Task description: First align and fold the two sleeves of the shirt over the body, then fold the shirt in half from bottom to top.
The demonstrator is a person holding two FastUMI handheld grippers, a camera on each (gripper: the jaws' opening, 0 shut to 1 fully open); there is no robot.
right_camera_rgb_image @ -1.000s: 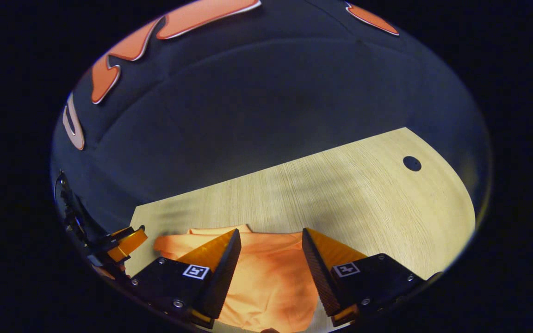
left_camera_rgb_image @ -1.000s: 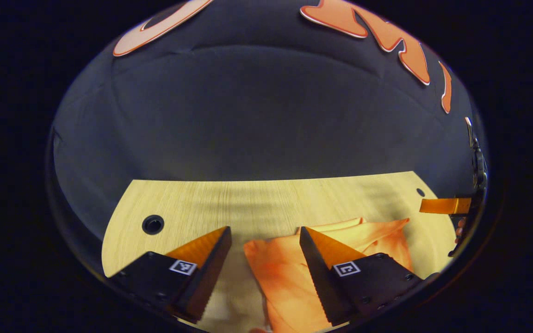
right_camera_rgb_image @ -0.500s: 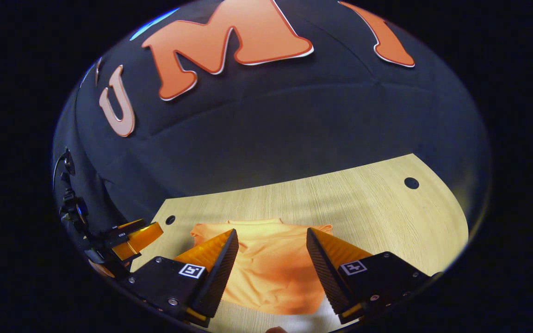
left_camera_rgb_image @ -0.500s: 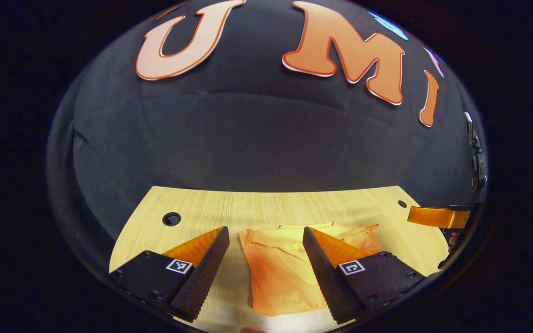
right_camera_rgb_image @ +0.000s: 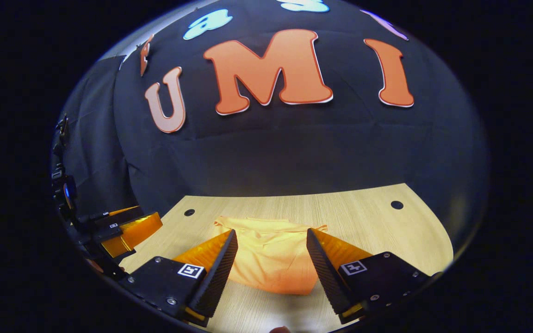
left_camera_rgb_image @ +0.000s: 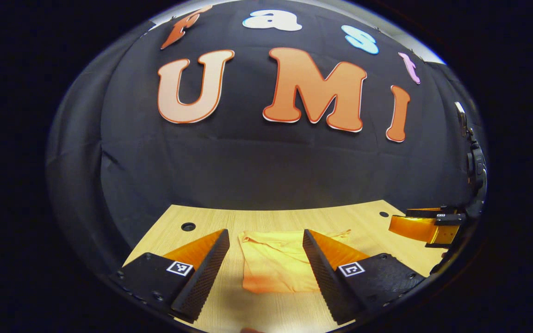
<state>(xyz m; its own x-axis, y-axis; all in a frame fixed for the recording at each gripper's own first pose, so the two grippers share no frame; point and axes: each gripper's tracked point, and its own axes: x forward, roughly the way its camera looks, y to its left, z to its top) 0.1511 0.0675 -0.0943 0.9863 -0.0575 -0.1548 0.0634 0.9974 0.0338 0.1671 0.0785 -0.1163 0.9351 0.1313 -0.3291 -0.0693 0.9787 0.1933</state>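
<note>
Both claws, left [left_camera_rgb_image: 265, 244] and right [right_camera_rgb_image: 271, 244], hang spread and empty above the folded shirt [right_camera_rgb_image: 271, 254] lying on the table [right_camera_rgb_image: 368, 222], where a careless brush could undo its loose folds.

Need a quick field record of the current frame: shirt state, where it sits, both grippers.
shirt: orange, folded into a compact rectangle, lying flat
table: light wood, shirt rests on it near the middle
left gripper: open, above the table, holding nothing, shirt seen between its fingers
right gripper: open, holding nothing, off the shirt
task: shirt looks fully folded
</note>
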